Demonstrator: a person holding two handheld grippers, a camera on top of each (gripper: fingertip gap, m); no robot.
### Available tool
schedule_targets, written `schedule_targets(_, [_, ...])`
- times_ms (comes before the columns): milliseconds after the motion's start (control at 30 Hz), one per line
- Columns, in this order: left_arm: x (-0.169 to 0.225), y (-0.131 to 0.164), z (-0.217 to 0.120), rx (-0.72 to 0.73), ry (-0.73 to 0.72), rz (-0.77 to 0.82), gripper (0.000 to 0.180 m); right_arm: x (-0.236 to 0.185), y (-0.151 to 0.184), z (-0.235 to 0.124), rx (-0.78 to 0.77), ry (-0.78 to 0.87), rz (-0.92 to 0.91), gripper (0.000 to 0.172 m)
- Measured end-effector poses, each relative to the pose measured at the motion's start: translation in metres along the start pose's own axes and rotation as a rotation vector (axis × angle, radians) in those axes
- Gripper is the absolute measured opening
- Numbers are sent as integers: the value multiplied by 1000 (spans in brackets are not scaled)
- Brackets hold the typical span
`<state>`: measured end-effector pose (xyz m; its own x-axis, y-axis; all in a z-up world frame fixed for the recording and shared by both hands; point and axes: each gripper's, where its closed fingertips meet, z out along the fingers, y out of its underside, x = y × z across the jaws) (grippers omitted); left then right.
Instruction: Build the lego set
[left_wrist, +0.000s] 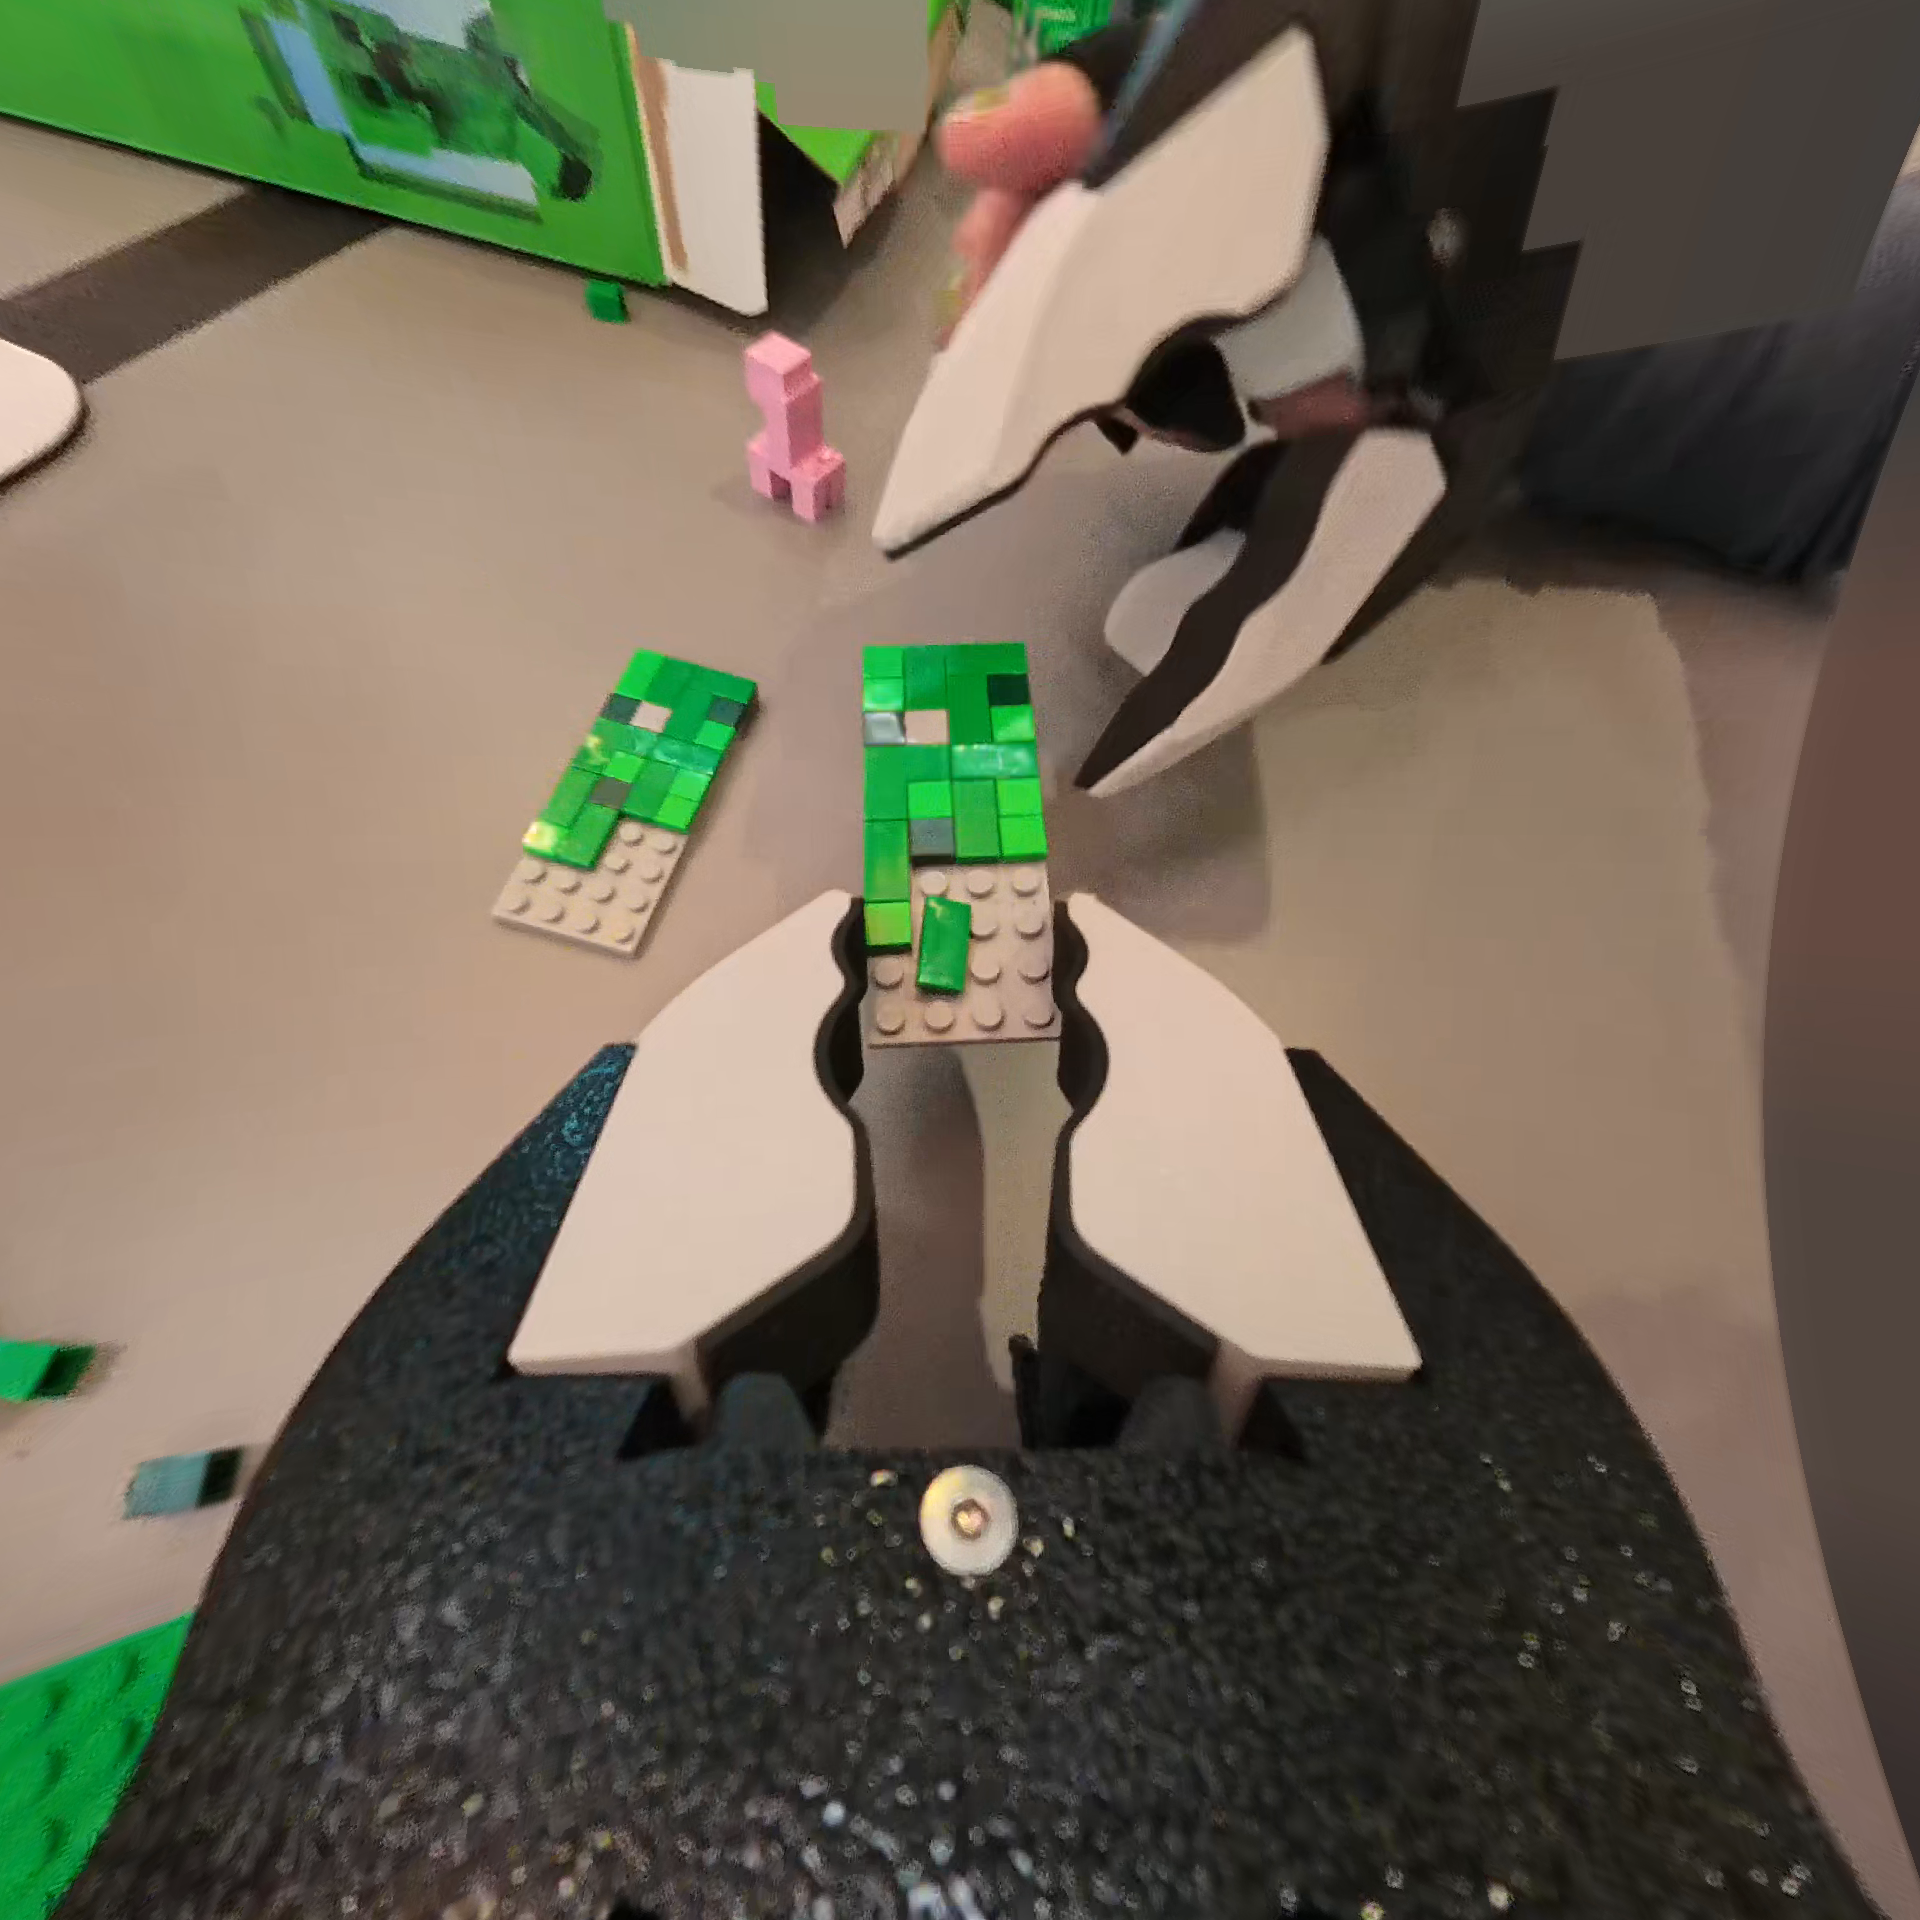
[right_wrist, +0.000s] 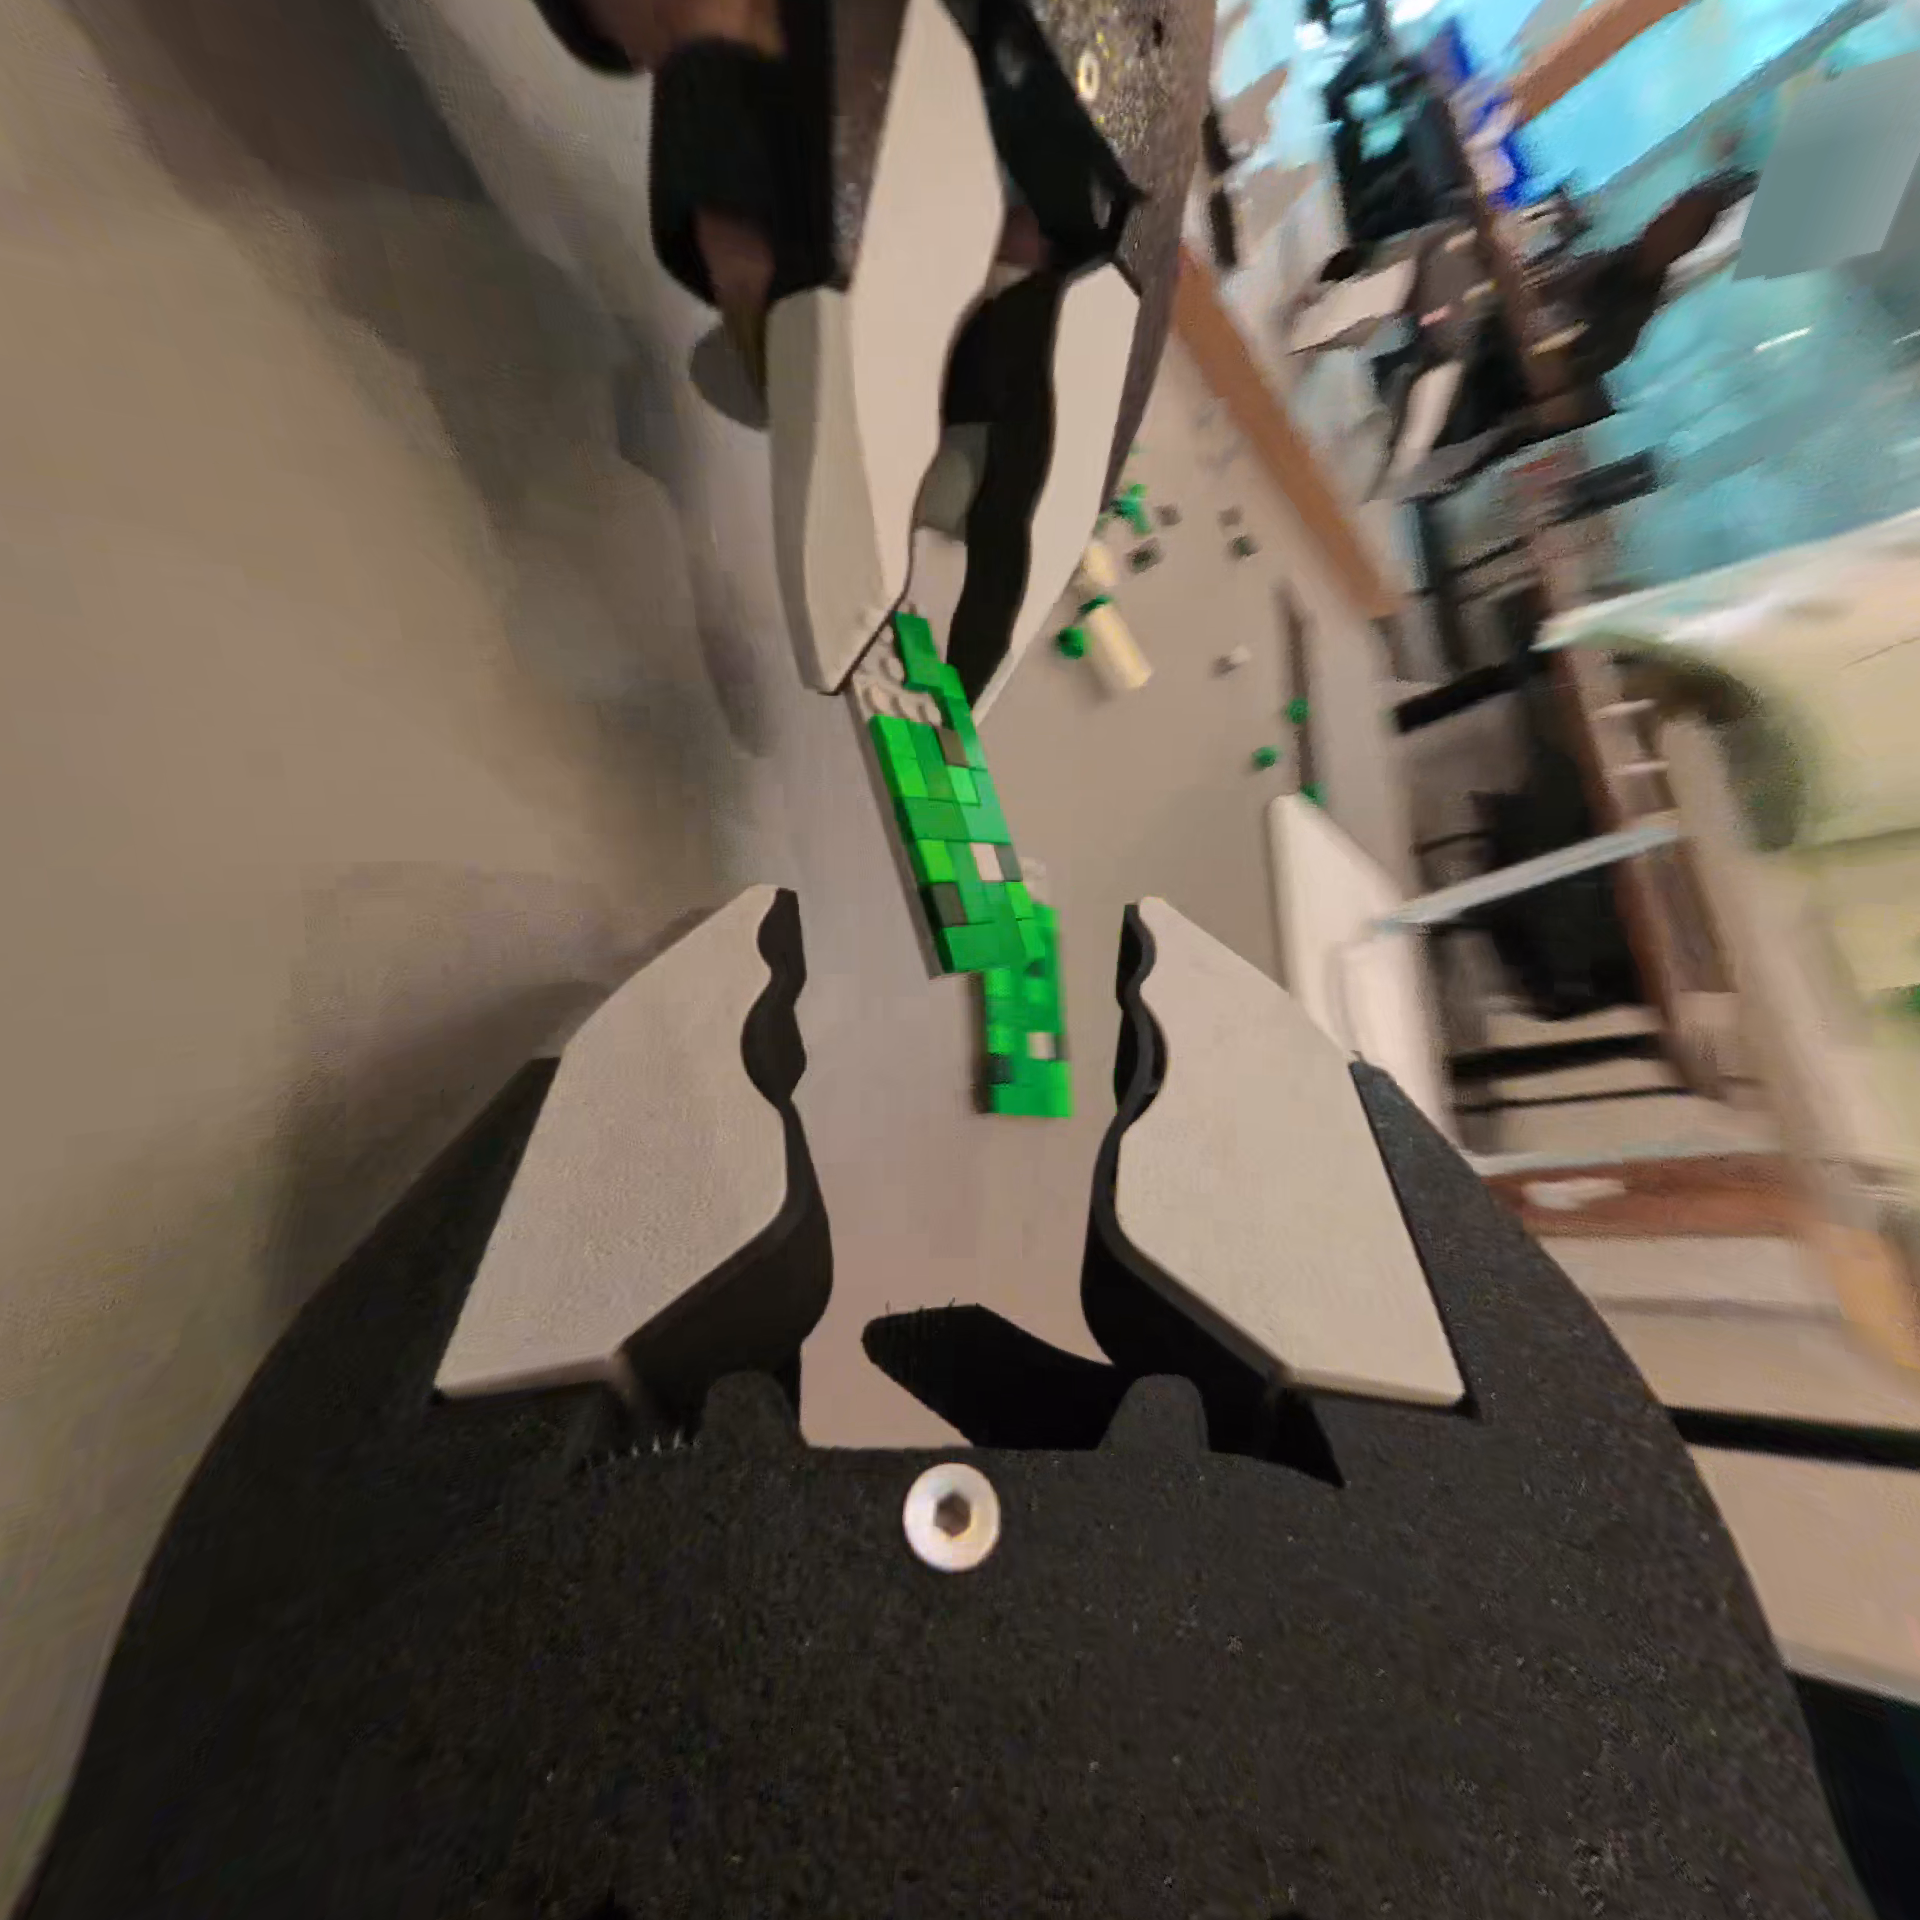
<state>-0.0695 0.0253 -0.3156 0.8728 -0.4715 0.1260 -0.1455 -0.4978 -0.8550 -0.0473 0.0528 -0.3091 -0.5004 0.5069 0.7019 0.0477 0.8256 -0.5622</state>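
My left gripper (left_wrist: 961, 925) is shut on the near end of a grey studded plate (left_wrist: 997, 997), its pads pressing on the plate's two long edges. Green tiles (left_wrist: 951, 758) cover most of the plate. One loose green tile (left_wrist: 943, 945) lies askew on the bare studs between my fingertips. The right wrist view shows the same plate (right_wrist: 945, 821) with the left gripper (right_wrist: 904, 665) clamped on its far end. My right gripper (right_wrist: 956, 899) is open and empty. It hovers above the plate's far right corner, as the left wrist view (left_wrist: 987, 660) shows.
A second grey plate with green tiles (left_wrist: 623, 800) lies to the left on the grey table (left_wrist: 312, 623). A pink brick figure (left_wrist: 792, 426) stands behind it. A green box (left_wrist: 416, 125) is at the back. A green baseplate (left_wrist: 73, 1745) and loose bricks (left_wrist: 42, 1371) lie near left.
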Motion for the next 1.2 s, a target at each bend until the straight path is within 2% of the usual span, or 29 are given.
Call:
schedule_targets(100, [-2, -6, -8, 13, -17, -3, 34, 4, -9, 7, -72, 208, -209, 54])
schedule_targets(200, [1, -9, -10, 16, -14, 0, 34, 4, -12, 17, -154, 343, -409, 47])
schedule_targets(367, [0, -8, -12, 3, -37, 25, 34, 8, -8, 21, -232, 468, -475, 29])
schedule_targets(433, [1, -8, -12, 6, -22, 17, 34, 9, -3, 25, -279, 481, -503, 26])
schedule_targets(533, [2, -9, -13, 16, -17, 14, 34, 9, -5, 27, -303, 521, -573, 7])
schedule_targets(700, [3, -8, -13, 16, -25, 16, 34, 11, -6, 26, -308, 535, -576, 6])
schedule_targets(867, [5, -17, -26, 71, -33, 6, 51, 13, -9, 23, -295, 532, -519, 6])
schedule_targets(1000, [7, -27, -51, 114, -84, 90, 31, 13, -13, 19, -288, 536, -505, 6])
schedule_targets(1200, [16, -14, -53, -77, -78, 223, 14, 4, -19, 20, -283, 513, -545, 6])
